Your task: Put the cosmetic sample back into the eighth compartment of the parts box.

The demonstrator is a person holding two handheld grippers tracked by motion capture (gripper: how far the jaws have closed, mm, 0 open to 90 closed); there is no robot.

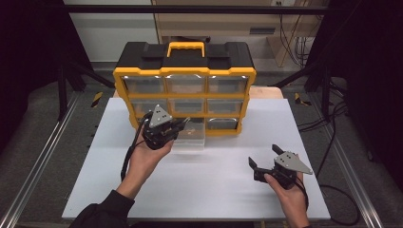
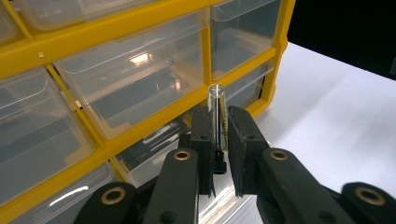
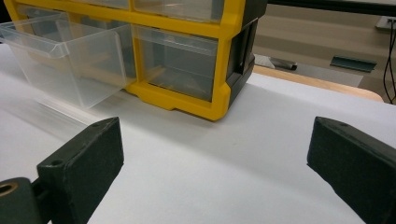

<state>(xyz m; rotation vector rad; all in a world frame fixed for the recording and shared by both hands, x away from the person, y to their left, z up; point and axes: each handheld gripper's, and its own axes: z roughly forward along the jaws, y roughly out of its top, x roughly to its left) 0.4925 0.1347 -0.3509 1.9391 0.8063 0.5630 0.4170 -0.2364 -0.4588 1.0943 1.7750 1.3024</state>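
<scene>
Across the middle of the high view lies a white desk with a bare wooden edge peeking out at its far side. Grey floor runs along both sides, with metal rails at the left and right and black cables lying at the right. Dark frame bars and a pale cabinet stand at the top of the frame.

At the back of the desk stands a yellow and black drawer box with clear drawers. Its bottom middle drawer is pulled out. Just left of that drawer, the left gripper has its fingers pressed onto a small clear tube with a black cap, held upright in front of the box.

Lower right, the right gripper hovers over bare desk with its fingers spread wide, holding nothing.
</scene>
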